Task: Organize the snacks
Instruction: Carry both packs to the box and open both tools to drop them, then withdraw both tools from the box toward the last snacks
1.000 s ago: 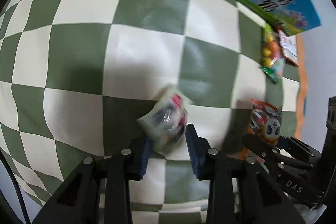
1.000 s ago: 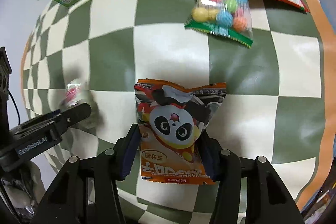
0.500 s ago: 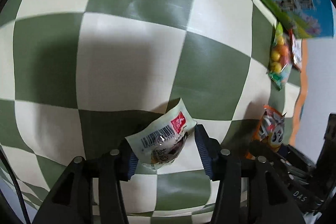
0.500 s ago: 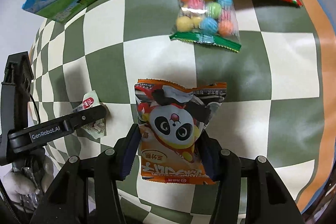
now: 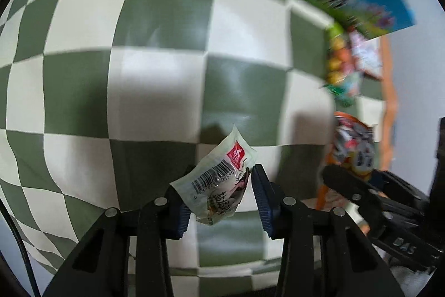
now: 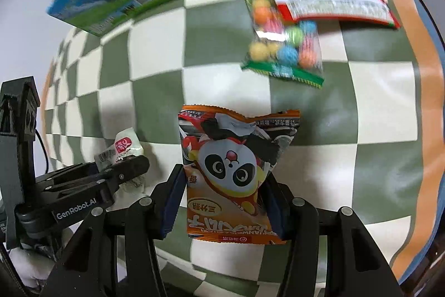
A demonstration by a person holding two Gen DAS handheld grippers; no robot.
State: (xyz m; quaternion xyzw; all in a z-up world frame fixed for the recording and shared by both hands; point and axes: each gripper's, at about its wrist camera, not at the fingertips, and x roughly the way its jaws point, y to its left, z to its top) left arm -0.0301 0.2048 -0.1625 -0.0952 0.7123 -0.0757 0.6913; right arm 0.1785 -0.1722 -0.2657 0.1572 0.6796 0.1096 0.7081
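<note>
1. The left claw [image 5: 221, 192] is clamped on a small pale plastic sachet with a barcode [image 5: 219, 183], its long axis slanting up to the right, above the green-and-cream checked counter [image 5: 155, 91].
2. The right claw [image 6: 225, 194] grips the orange panda-print snack bag [image 6: 236, 171], upright.
3. Both claws point steeply down; the snack pile, a clear bag of coloured candy balls [image 6: 283, 46], lies ahead, nearer the right claw.

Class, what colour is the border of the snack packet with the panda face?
Orange; the panda packet shows best in the right wrist view.
</note>
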